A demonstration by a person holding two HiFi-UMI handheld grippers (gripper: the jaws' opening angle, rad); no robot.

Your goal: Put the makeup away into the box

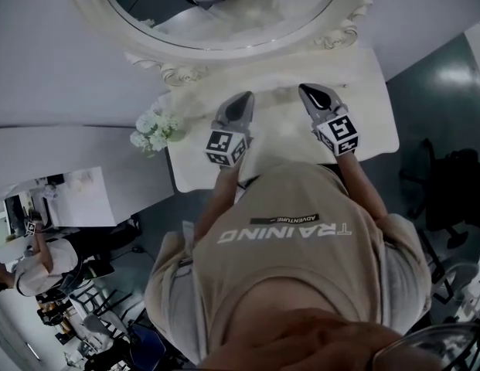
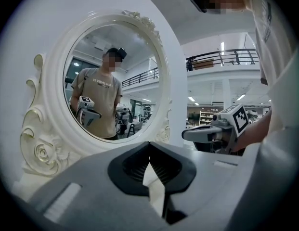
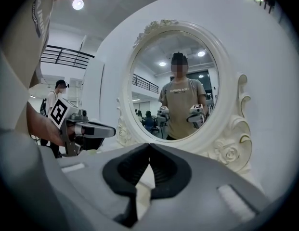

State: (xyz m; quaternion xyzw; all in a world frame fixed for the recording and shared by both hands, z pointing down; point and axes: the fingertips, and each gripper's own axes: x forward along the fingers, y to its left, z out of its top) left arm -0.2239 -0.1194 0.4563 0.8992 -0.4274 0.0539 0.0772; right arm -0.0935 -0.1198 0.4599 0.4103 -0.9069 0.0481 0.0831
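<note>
No makeup and no box show in any view. In the head view both grippers hover side by side over the white dressing table [image 1: 375,91], pointing at the mirror. The left gripper [image 1: 240,103] has its jaw tips touching with nothing between them; its own view shows the tips [image 2: 149,143] meeting in front of the mirror. My right gripper [image 1: 315,93] is shut and empty too, its tips [image 3: 149,145] closed together. Each gripper sees the other beside it: the right gripper [image 2: 185,134] and the left gripper [image 3: 112,129].
An oval mirror in an ornate white frame [image 1: 247,50] stands at the table's back and reflects the person and both grippers [image 3: 180,114]. White flowers [image 1: 154,131] sit at the table's left corner. A dark chair [image 1: 448,184] stands to the right; people [image 1: 35,273] are lower left.
</note>
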